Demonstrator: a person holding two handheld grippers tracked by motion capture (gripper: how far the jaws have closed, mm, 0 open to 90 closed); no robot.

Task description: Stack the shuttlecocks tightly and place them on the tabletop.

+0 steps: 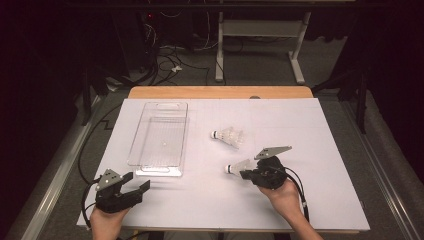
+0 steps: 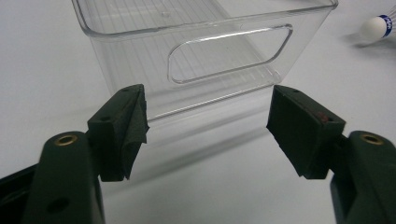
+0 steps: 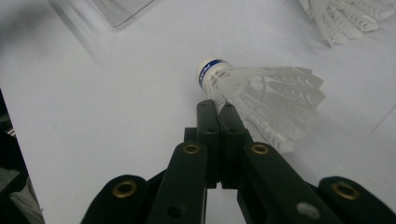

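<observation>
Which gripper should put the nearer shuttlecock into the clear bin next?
Right, most likely. The right gripper is shut on the near shuttlecock, pinching its skirt. The left gripper is open, holds nothing and faces the clear bin's handle end. The second shuttlecock lies free on the table.

Dim room w/ grey carpet (image 1: 260, 65), cables (image 1: 167, 62), white desk frame (image 1: 260, 30) behind table.

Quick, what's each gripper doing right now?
Left gripper: open, holding nothing, facing the clear bin.
Right gripper: shut on the skirt of a shuttlecock.
</observation>
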